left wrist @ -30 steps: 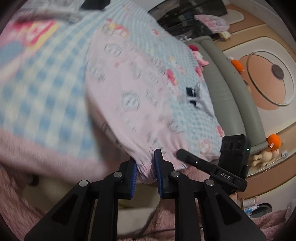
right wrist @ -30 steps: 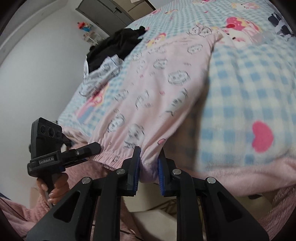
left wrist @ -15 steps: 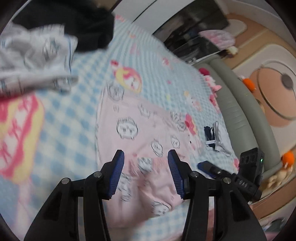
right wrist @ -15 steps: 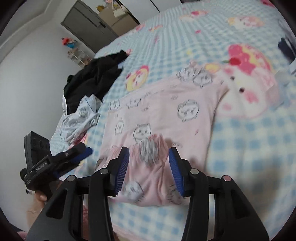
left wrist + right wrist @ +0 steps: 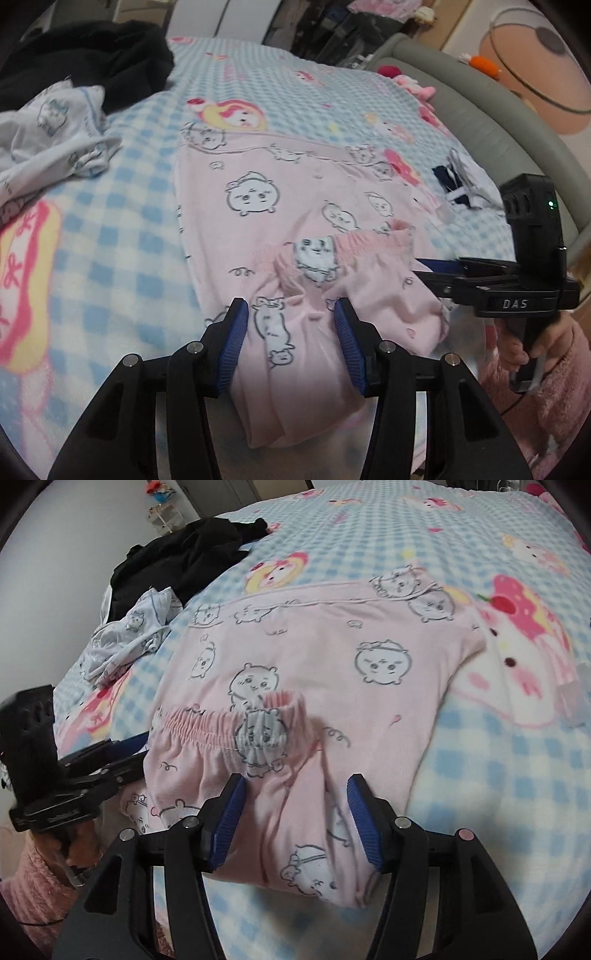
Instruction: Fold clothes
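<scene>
The bed (image 5: pixel 110 236) is covered with a blanket in blue and white checks, printed with pink and yellow cartoon figures. In the middle of it lie the pink pajama pants (image 5: pixel 280 206), with a pattern of small white animals; they are folded, and the elastic cuffs rest on top of the near part. At the far left lies a crumpled white and light blue garment (image 5: pixel 51 129), and behind it, touching it, a black garment (image 5: pixel 96 55). At the right side, near the grey padded bed edge (image 5: pixel 491 129), lies a small dark blue and white item (image 5: pixel 458 181), well apart from the pants.
</scene>
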